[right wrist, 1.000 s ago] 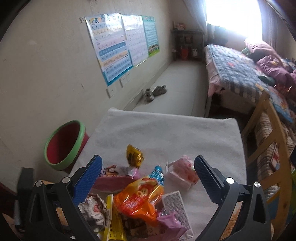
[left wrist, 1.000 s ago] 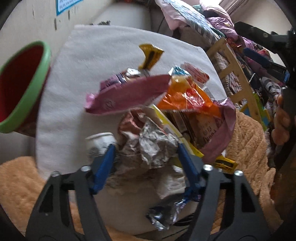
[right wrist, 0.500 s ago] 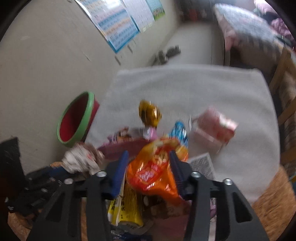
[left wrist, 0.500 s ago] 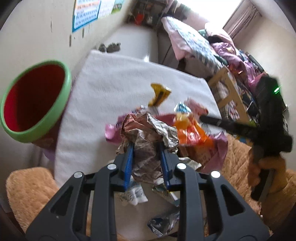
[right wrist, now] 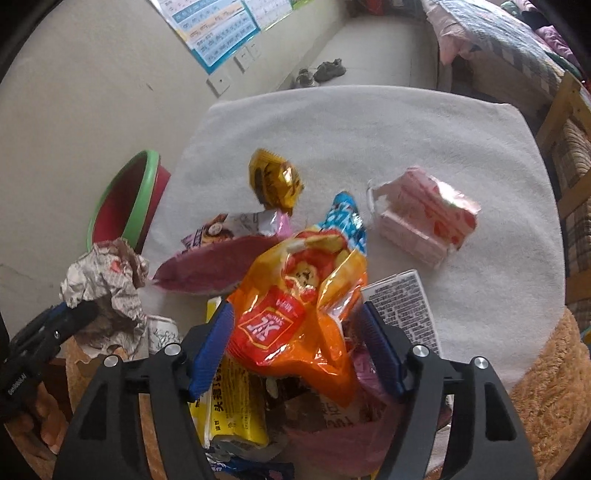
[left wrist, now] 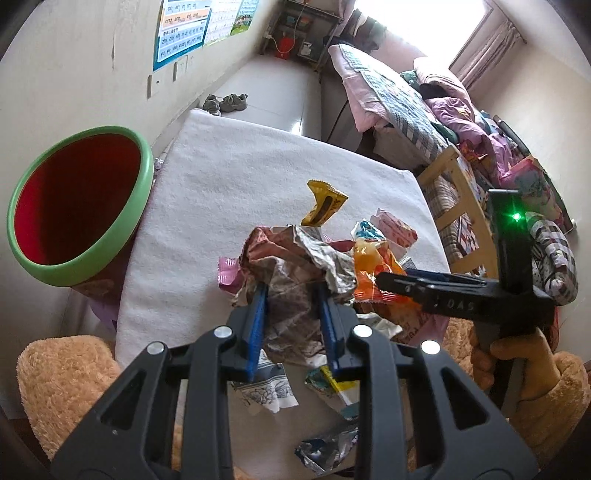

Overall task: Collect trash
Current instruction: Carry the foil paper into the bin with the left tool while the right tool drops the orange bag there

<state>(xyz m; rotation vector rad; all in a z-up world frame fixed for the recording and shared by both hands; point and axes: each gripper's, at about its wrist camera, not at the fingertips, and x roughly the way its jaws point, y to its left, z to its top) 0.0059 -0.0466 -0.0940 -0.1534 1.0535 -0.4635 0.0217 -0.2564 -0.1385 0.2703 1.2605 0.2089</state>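
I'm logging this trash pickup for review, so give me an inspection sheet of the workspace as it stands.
Surface: white towel-like cover over the table, far half bare.
Job's things: crumpled paper wad in the left claw; orange snack bag between the fingers of the right claw; red bin with green rim at the table's left edge.
Clutter: gold wrapper, pink packet, yellow packet, barcode label and other wrappers piled at the near edge.
Grippers: left shut on the wad; right closed around the bag.
Cables: nothing seen.
Surroundings: wall posters, shoes on the floor, bed, wooden chair.
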